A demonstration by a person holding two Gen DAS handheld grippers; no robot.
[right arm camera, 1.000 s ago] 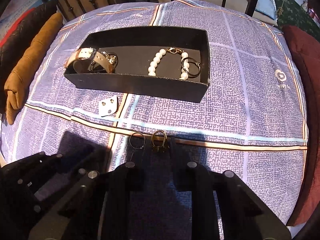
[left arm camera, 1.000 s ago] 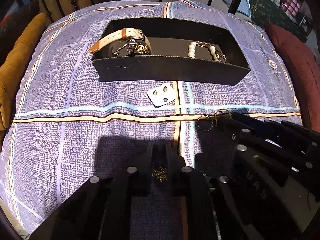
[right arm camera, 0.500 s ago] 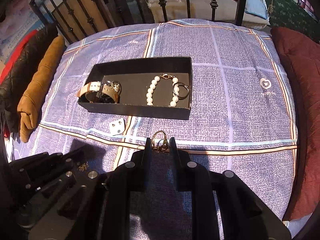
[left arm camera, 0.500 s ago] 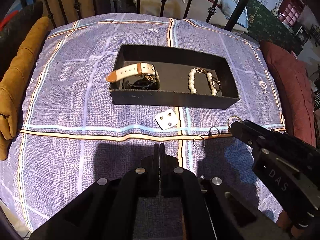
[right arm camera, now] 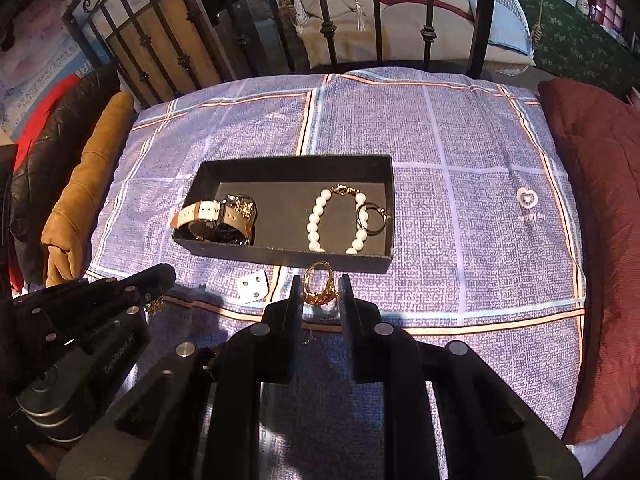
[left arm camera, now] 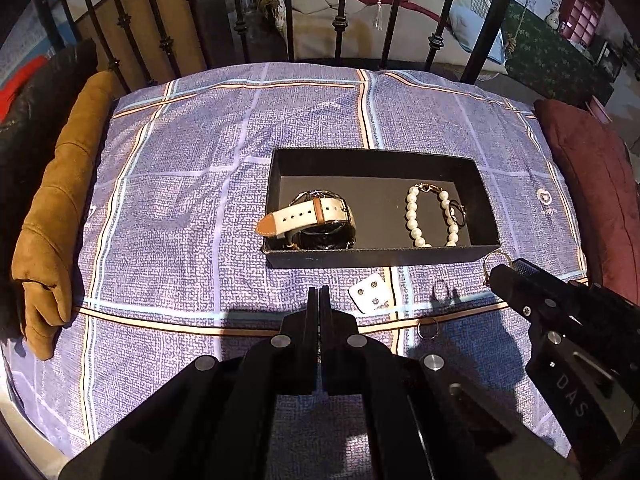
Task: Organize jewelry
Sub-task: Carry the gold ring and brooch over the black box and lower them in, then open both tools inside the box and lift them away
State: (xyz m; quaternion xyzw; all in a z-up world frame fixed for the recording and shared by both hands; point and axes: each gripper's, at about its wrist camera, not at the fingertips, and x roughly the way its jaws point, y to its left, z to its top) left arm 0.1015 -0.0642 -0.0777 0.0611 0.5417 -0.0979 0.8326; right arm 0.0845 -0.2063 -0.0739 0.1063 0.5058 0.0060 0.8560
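The right gripper (right arm camera: 319,289), fingers clenched on a gold ring with a reddish stone (right arm camera: 319,285), hung just short of the open black rectangular box (right arm camera: 280,257), straight ahead, nearer it than the left gripper (left arm camera: 319,294), which pinched a small gold trinket (right arm camera: 154,306).

Left claw (left arm camera: 319,294) fingers pressed together; the small gold trinket (right arm camera: 153,306) at its tip, seen only from right wrist view, too small to identify. Black rectangular jewelry box (left arm camera: 380,257): its near wall hides the lower part of the white-strapped wristwatch (left arm camera: 310,222) and the bottom of the white pearl bracelet (left arm camera: 416,220). Gold ring with red stone (right arm camera: 320,286) partly covered by right claw (right arm camera: 320,290) fingers. Both claw bodies cut off by bottom picture edge. Small white earring card (left arm camera: 370,292): studs too tiny to make out.
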